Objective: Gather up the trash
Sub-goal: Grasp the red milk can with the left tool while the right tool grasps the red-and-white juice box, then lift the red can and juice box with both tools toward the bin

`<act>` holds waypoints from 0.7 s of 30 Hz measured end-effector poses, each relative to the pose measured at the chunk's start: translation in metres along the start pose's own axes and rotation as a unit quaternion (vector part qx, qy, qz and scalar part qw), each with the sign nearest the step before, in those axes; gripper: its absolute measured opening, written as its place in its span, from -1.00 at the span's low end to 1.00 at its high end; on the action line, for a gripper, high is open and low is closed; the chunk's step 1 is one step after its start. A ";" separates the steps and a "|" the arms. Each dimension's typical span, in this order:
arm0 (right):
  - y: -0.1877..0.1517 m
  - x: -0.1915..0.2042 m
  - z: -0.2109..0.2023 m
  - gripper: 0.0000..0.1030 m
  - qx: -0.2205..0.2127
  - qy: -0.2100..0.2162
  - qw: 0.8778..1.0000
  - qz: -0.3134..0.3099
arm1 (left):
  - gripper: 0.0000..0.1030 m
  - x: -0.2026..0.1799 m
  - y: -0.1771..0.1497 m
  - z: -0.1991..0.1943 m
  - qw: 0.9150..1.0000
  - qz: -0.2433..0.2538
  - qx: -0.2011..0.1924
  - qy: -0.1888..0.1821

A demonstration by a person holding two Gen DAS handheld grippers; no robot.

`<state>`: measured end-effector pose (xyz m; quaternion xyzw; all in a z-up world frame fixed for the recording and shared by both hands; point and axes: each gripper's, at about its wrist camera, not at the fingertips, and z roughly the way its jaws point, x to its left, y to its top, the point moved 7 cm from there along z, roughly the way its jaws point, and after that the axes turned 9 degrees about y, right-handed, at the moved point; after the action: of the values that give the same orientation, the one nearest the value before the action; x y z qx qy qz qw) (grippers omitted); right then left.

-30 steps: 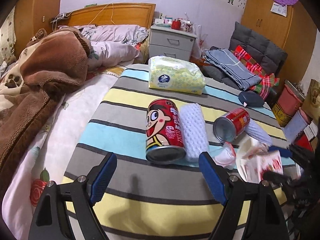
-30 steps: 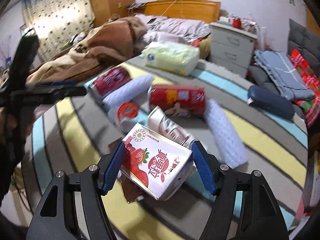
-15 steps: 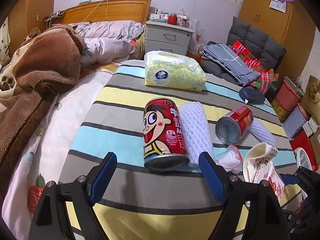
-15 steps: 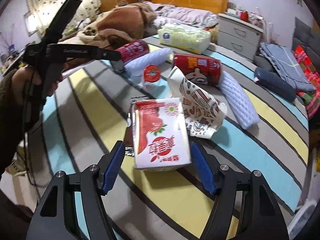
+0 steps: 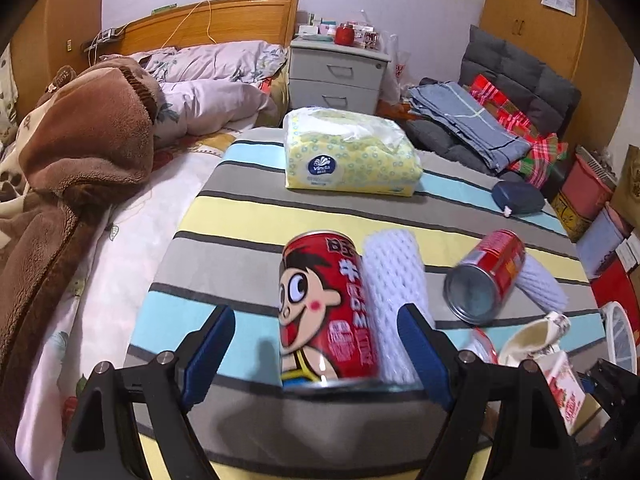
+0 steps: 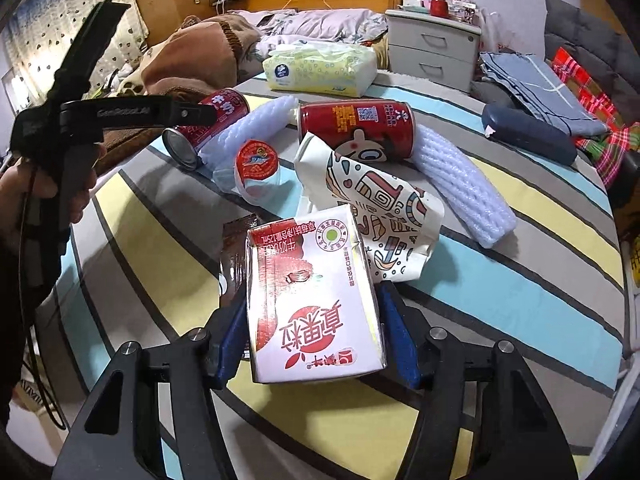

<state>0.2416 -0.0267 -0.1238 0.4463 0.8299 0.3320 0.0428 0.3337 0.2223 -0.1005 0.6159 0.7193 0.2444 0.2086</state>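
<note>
A red cartoon can [image 5: 328, 308] lies on the striped tablecloth [image 5: 240, 216] between the fingers of my left gripper [image 5: 316, 354]. Its jaws are closing, with a gap still showing at the left pad [image 5: 212, 344]. A white foam net [image 5: 394, 288] lies against the can's right side. My right gripper [image 6: 314, 336] is closing on a strawberry milk carton [image 6: 316, 308], both blue pads against its sides. Ahead of it lie a crumpled paper cup [image 6: 380, 208], a jelly cup [image 6: 256, 164], a brown wrapper [image 6: 234, 256] and a second red can [image 6: 356, 128].
A yellow tissue pack [image 5: 348, 160] and a dark blue case [image 5: 518, 198] sit at the table's far side. A bed with a brown blanket [image 5: 80, 152] lies to the left. A person's hand [image 6: 52, 184] holds the left gripper. Boxes and a sofa stand at the right.
My left gripper moved forward until the cartoon can came between its fingers, and its jaws narrowed. The right gripper's jaws closed in around the milk carton, which now sits deeper between them.
</note>
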 end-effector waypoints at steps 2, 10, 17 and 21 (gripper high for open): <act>0.000 -0.003 0.000 0.20 -0.003 -0.003 1.000 0.007 | 0.28 -0.002 0.000 0.007 1.000 0.007 0.011 0.002; 0.001 -0.005 0.000 0.19 -0.012 -0.009 1.000 0.012 | 0.03 -0.010 -0.007 0.018 0.999 0.014 0.034 0.010; 0.003 -0.006 -0.009 0.19 -0.035 -0.008 0.999 0.018 | 0.03 -0.012 -0.012 0.001 1.000 0.010 0.017 0.011; 0.001 -0.006 -0.015 0.18 -0.044 -0.003 0.999 0.023 | 0.03 -0.014 -0.018 -0.021 1.000 0.011 0.001 0.010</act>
<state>0.2401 -0.0384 -0.1133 0.4642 0.8036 0.3680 0.0574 0.3092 0.2041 -0.0951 0.6220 0.7144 0.2518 0.1983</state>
